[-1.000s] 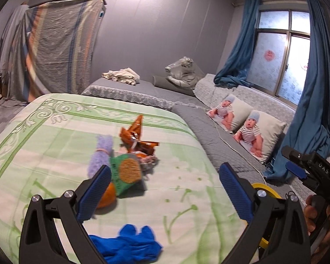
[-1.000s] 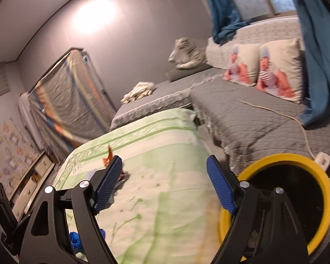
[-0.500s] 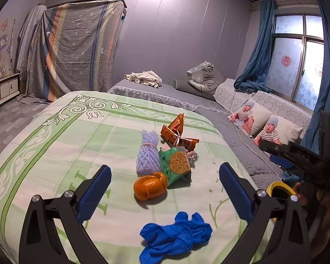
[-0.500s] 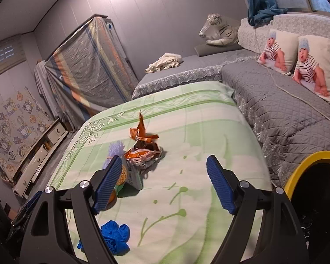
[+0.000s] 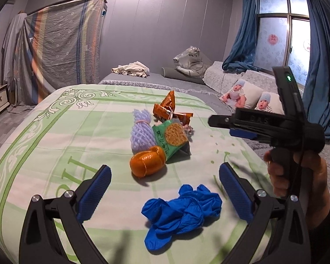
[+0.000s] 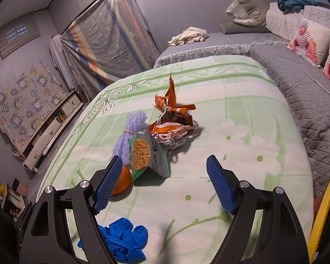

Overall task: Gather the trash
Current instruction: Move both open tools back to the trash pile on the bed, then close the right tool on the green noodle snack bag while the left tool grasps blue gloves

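Note:
Trash lies on the green patterned bedspread (image 5: 55,140): crumpled blue gloves (image 5: 182,209), an orange peel (image 5: 147,160), a green noodle packet (image 5: 172,137), a purple foam net (image 5: 140,133) and an orange snack wrapper (image 5: 169,109). My left gripper (image 5: 165,184) is open and empty, just above the gloves. My right gripper (image 6: 162,182) is open and empty, near the noodle packet (image 6: 146,151), the peel (image 6: 122,180) and the wrapper (image 6: 171,114). The gloves (image 6: 121,239) lie below its left finger. The right gripper also shows in the left wrist view (image 5: 242,127).
A yellow-rimmed bin (image 6: 323,215) stands at the right bed edge. A grey quilted bed (image 6: 301,88) with baby-print pillows (image 5: 248,94) and a plush tiger (image 5: 191,62) lies beyond. A cloth-covered cabinet (image 5: 61,41) stands at the back left.
Both grippers have swung left, away from the bin and toward the trash pile. The right gripper has come into the left wrist view over the bed's right side.

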Motion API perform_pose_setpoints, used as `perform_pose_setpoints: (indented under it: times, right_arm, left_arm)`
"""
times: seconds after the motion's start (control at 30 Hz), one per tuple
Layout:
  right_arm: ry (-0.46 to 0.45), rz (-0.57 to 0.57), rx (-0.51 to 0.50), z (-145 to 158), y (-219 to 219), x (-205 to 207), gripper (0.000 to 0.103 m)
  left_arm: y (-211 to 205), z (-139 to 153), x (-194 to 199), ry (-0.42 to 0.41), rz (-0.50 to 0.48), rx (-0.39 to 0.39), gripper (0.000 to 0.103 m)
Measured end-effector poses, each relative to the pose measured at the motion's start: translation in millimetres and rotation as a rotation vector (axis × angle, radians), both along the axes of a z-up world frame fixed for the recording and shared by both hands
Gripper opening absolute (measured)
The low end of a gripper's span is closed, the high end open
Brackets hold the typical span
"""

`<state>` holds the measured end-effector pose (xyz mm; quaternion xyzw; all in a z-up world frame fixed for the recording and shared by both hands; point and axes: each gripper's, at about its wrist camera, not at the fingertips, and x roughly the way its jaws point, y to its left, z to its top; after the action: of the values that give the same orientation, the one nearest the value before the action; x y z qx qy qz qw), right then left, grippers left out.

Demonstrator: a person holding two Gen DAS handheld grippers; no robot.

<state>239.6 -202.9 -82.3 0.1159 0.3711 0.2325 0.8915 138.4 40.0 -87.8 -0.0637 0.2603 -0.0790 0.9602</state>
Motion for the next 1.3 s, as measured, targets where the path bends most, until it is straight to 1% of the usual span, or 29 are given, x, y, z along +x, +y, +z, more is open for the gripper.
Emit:
perform_pose_setpoints:
  times: [0.17,0.37,0.53,0.67,0.7,0.8,0.83,0.9,0.97,1.03,1.1,1.13,1.2,1.23,1.3]
  right_arm:
    - [0.049,0.040,-0.010,-12,17,15,0.075]
    - [0.069,0.070,-0.043,-18,34,28,0.075]
    - [0.097,0.091,-0.075,-28,47,42,0.074]
    - [0.124,0.114,-0.087,-35,58,49,0.072]
    - [0.130,0.119,-0.089,-36,60,51,0.068]
    - [0.148,0.128,-0.094,-40,64,58,0.064]
    - [0.153,0.128,-0.094,-41,65,59,0.063]
    - [0.164,0.130,-0.087,-43,65,63,0.058]
    - [0.172,0.138,-0.083,-45,66,65,0.054]
    - [0.181,0.143,-0.079,-48,68,68,0.052]
    - [0.189,0.143,-0.076,-49,69,69,0.047]
    - [0.194,0.143,-0.073,-50,69,69,0.046]
    - [0.197,0.145,-0.069,-51,68,69,0.039]
    - [0.198,0.146,-0.065,-51,67,69,0.037]
    - [0.196,0.148,-0.061,-51,68,69,0.032]
  left_arm:
    - [-2,-13,6,0.042,-0.024,-0.006,0.095]
    - [-6,-24,12,0.078,-0.056,-0.014,0.095]
    - [-10,-30,16,0.095,-0.081,0.002,0.095]
    - [-12,-33,20,0.103,-0.093,-0.001,0.093]
    - [-12,-33,21,0.107,-0.098,-0.005,0.090]
    - [-13,-35,24,0.120,-0.111,-0.002,0.081]
    - [-15,-36,24,0.123,-0.118,0.002,0.079]
    - [-17,-39,25,0.131,-0.132,0.005,0.072]
    - [-18,-41,26,0.134,-0.141,0.005,0.067]
    - [-19,-43,29,0.146,-0.151,0.009,0.060]
    - [-20,-46,31,0.161,-0.158,0.010,0.048]
    - [-22,-47,32,0.165,-0.160,0.012,0.045]
    - [-22,-47,33,0.167,-0.161,0.013,0.036]
    - [-22,-47,33,0.167,-0.161,0.010,0.033]
    - [-21,-47,32,0.167,-0.160,0.004,0.020]
